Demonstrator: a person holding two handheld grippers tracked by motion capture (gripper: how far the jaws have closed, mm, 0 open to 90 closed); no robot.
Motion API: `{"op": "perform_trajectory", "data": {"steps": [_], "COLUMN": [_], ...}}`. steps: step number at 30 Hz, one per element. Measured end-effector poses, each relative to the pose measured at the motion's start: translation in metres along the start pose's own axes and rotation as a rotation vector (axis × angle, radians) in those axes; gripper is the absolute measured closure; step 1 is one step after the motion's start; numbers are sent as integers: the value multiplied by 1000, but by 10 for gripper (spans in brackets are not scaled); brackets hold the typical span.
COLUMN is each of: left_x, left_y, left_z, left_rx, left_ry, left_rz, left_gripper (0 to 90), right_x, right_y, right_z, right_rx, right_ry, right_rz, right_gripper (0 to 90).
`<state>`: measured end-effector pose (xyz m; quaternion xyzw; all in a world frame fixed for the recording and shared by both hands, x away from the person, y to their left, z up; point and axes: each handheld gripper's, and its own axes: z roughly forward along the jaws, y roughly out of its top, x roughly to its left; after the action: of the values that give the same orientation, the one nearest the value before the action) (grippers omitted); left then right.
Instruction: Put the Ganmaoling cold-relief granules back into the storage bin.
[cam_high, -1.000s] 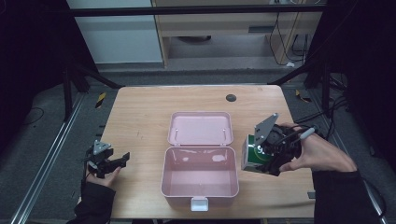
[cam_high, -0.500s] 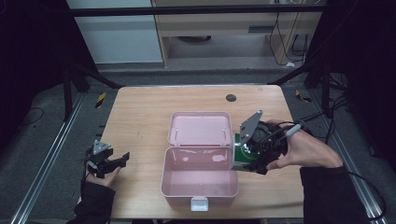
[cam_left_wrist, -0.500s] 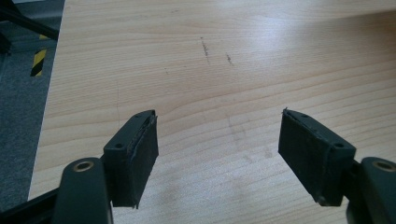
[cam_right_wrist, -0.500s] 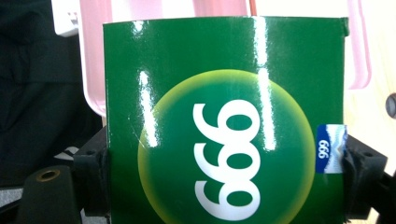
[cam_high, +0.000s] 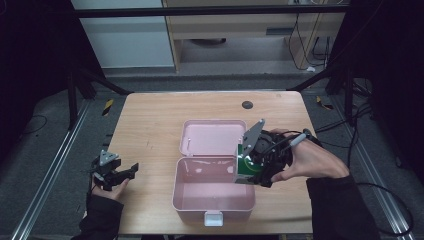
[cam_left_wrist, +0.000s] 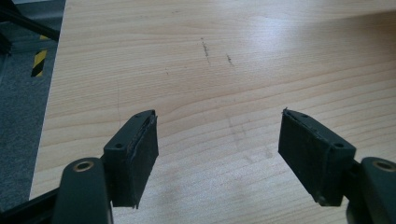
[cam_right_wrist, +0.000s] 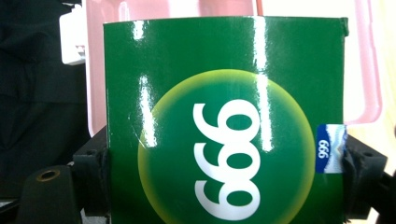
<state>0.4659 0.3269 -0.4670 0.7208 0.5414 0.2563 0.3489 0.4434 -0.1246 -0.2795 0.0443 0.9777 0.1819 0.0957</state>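
A pink box (cam_high: 213, 203) lies open at the middle of the wooden table, its lid (cam_high: 212, 137) flat behind it. My right gripper (cam_high: 248, 169) is shut on a green carton (cam_high: 244, 165) and holds it over the box's right wall. In the right gripper view the green carton (cam_right_wrist: 224, 121) bears a yellow-green disc with white "999", pinched between both jaws, with the pink box (cam_right_wrist: 369, 70) behind it. My left gripper (cam_high: 127, 171) rests near the table's left edge, open; in the left gripper view its jaws stand wide apart, the left gripper (cam_left_wrist: 217, 154) over bare wood.
A small dark round disc (cam_high: 247, 105) lies near the table's far edge. A white latch (cam_high: 213, 218) sticks out from the box's front. Metal frame bars and cables run along the floor on both sides of the table (cam_high: 150, 125).
My right gripper has carried the green carton leftward, from beside the box to over its right wall. The left gripper has stayed put.
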Motion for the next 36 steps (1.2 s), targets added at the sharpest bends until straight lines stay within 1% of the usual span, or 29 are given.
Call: {"op": "perform_trajectory", "data": {"steps": [5,10,18,27,36], "left_x": [0,0,0,1,1], "left_y": [0,0,0,0,0], "left_z": [0,0,0,0,-1], "left_rx": [-1,-1,-1,-2,-4], "left_ry": [0,-1,1,0,1], "left_rz": [0,0,1,1,-1], "left_gripper": [277,277,277,276,277], "right_x": [0,0,1,3,6], "right_y": [5,9,14,21,25], "right_z": [8,13,21,33,43], "right_rx": [18,4,-6,-6,15], "right_ry": [9,26,37,58,67], "right_rz": [-3,-10,-25,-40,-58], "right_gripper": [162,162,161,161,161]}}
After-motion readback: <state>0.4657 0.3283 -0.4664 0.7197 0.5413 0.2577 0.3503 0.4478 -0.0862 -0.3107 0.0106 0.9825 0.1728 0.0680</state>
